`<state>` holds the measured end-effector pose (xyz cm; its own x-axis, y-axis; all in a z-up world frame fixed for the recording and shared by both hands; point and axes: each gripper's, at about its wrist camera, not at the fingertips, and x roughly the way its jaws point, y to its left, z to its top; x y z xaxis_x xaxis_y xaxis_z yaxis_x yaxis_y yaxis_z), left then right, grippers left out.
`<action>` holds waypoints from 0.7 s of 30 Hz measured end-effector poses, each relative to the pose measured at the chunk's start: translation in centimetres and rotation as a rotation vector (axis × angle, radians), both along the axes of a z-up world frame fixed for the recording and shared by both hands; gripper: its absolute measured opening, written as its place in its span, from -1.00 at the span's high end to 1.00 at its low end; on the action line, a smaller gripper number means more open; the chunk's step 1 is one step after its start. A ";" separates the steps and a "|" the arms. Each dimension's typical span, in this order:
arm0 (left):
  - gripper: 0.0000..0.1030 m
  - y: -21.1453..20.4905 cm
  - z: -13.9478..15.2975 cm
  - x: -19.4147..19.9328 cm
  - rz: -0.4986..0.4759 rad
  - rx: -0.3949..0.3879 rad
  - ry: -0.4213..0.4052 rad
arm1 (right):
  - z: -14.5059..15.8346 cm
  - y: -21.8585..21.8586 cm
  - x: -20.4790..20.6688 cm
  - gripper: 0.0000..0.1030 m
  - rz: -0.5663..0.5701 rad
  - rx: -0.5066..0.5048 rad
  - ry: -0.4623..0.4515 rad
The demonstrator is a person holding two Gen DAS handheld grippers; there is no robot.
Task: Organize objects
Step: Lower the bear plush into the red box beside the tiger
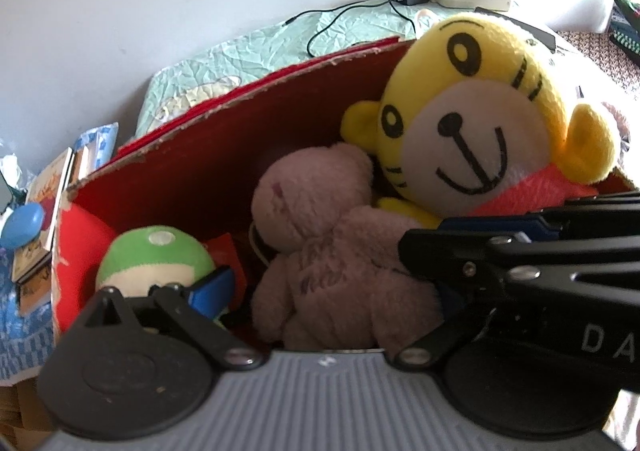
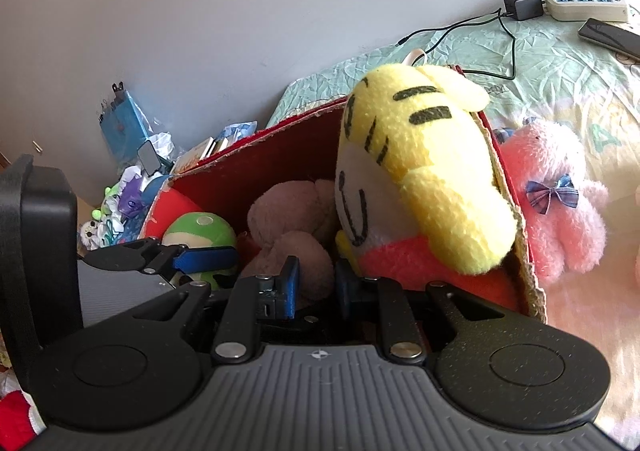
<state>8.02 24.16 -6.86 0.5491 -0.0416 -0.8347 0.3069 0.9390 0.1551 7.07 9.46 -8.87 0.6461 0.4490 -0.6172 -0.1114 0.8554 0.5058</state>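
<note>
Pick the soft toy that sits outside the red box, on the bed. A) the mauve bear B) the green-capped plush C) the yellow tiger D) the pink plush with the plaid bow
D: in the right wrist view the pink plush with the plaid bow lies on the bed just past the red box's cardboard wall, while the other three toys sit inside the box.

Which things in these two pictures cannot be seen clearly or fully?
- Floor of the red box: hidden in both views by the toys.
- Green-capped toy: lower body covered by the left gripper in the left wrist view.
- Yellow tiger: its face is mostly turned away in the right wrist view.
- Beige bear: partly behind the right gripper there.
- Book titles beside the box: too small to read.
</note>
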 end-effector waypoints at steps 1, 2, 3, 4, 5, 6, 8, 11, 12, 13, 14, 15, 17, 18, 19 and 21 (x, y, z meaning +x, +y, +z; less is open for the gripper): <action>-0.96 -0.1 0.0 0.0 -0.001 0.006 -0.002 | 0.0 0.0 0.0 0.65 0.000 -0.003 -0.001; -0.96 -0.1 0.0 0.0 -0.002 0.009 -0.004 | -0.1 0.0 -0.1 0.65 -0.002 -0.003 -0.002; -0.96 -0.1 0.1 0.0 -0.003 0.010 -0.006 | -0.1 0.0 -0.2 0.65 -0.002 -0.003 -0.003; -0.96 -0.1 0.1 0.0 -0.004 0.011 -0.006 | -0.2 0.0 -0.2 0.65 -0.002 -0.003 -0.003; -0.96 -0.1 0.1 0.0 -0.004 0.012 -0.006 | -0.2 0.0 -0.2 0.66 -0.002 -0.002 -0.002; -0.96 -0.1 0.1 0.0 -0.004 0.012 -0.005 | -0.2 0.0 -0.2 0.66 -0.002 -0.001 0.000; -0.96 -0.1 0.2 0.1 -0.001 0.011 -0.004 | -0.2 -0.1 -0.4 0.68 -0.008 0.003 0.003; -0.96 -0.2 0.2 0.0 0.001 0.017 -0.011 | 0.0 -0.1 -0.9 0.71 -0.020 -0.006 -0.008; -0.95 -0.3 0.1 -0.1 0.002 0.020 -0.015 | 0.1 -0.2 -1.0 0.71 -0.024 -0.010 -0.012; -0.95 -0.3 0.1 -0.1 0.002 0.022 -0.016 | 0.1 -0.2 -1.0 0.72 -0.027 -0.014 -0.014; -0.95 -0.3 0.1 -0.1 0.002 0.023 -0.018 | 0.1 -0.2 -1.1 0.73 -0.030 -0.017 -0.016; -0.95 -0.3 0.1 -0.2 0.001 0.024 -0.019 | 0.2 -0.2 -1.1 0.73 -0.032 -0.021 -0.018; -0.95 -0.3 0.0 -0.2 0.000 0.027 -0.020 | 0.2 -0.3 -1.3 0.72 -0.035 -0.024 -0.027; -0.95 -0.3 0.0 -0.2 -0.001 0.028 -0.020 | 0.2 -0.3 -1.4 0.72 -0.036 -0.025 -0.033; -0.95 -0.3 -0.1 -0.3 -0.004 0.032 -0.022 | 0.2 -0.4 -1.4 0.71 -0.032 -0.025 -0.037; -0.95 -0.4 -0.1 -0.3 -0.001 0.045 -0.027 | 0.3 -0.5 -1.5 0.70 -0.028 -0.021 -0.039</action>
<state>7.67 23.81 -6.99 0.5718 -0.0052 -0.8204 0.3029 0.9307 0.2052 5.58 8.93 -8.56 0.6820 0.4181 -0.6000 -0.1070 0.8687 0.4837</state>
